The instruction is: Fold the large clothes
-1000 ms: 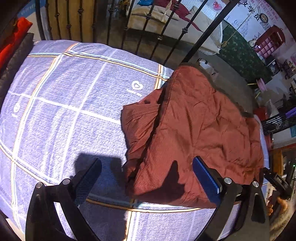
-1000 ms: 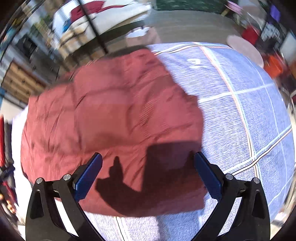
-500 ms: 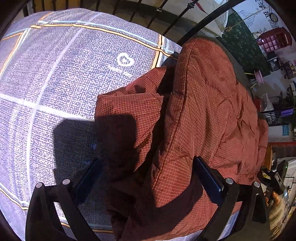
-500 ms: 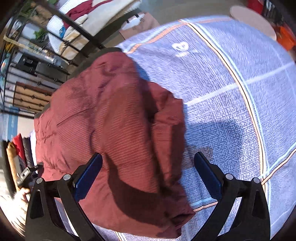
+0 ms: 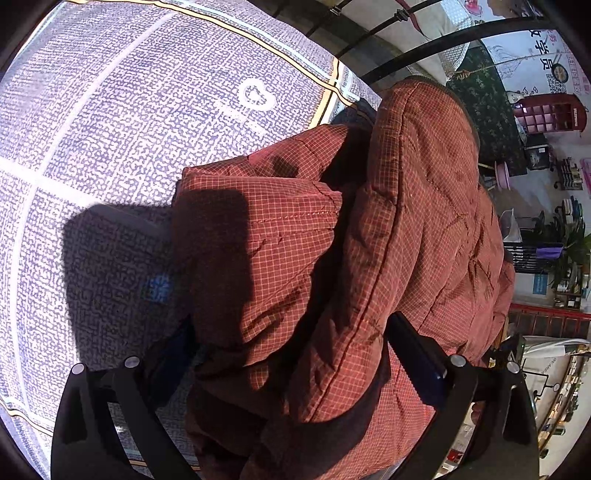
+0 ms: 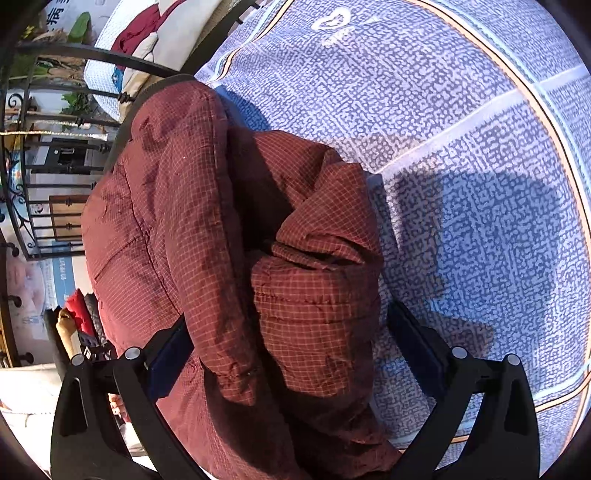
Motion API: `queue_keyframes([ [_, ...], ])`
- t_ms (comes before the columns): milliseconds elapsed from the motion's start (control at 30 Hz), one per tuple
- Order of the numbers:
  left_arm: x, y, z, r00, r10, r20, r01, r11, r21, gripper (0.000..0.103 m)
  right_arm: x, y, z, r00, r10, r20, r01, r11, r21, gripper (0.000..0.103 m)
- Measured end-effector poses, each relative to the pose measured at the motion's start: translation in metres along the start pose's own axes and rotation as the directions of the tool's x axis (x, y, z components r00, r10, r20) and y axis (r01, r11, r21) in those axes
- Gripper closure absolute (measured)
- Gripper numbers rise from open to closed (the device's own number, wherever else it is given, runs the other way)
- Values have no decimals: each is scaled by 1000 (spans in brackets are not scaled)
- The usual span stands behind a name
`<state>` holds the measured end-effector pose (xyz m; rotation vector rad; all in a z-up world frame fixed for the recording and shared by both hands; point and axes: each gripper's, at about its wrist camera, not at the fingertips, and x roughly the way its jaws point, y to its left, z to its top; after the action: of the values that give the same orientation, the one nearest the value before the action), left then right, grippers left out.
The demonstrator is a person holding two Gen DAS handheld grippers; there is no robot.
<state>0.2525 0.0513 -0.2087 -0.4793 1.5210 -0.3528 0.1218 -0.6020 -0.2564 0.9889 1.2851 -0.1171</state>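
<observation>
**Jacket bundled between two wide-open grippers**

Jacket first: one rust-red quilted garment, checked with a fine pale grid, lies heaped on the bedspread, near its edge by the black railing. It's already doubled over, and that looks like the reason for the thick roll down the middle. From the right wrist view a padded sleeve or side panel is tucked in on top of the body, probably to narrow the bundle for the next fold.

Left gripper now: jaws spread wide, straddling the folded bulk, fabric bulging between the fingers but nothing pinched. Right gripper the same, both fingers well apart either side of that tucked section. My read: both tools are lined up to clamp the near edge together.

The count: one jacket, two grippers, four blue pads, two of them half buried in cloth. One purple-and-white bedspread, a heart logo showing in each view.
</observation>
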Motion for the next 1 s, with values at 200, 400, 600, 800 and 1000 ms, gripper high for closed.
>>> queue_keyframes([
  [200,3,-14,-1,999,36,28,-36,999,21,13,0,13,-15,998,-48,41,48,999,-3,16],
  [400,-3,-41,-4,991,91,102,-101,991,91,48,-5,52,-29,986,-122,111,129,990,-57,62],
  [600,-27,-76,-18,970,154,186,-191,962,196,76,-21,80,-52,966,-140,219,147,989,-16,79],
  [800,-64,-132,-35,954,117,278,-201,934,295,80,-63,109,-75,950,-86,299,119,989,-93,85],
  [1000,-78,-219,-57,953,3,302,-152,869,470,80,-139,110,-106,890,-112,443,194,970,-144,85],
])
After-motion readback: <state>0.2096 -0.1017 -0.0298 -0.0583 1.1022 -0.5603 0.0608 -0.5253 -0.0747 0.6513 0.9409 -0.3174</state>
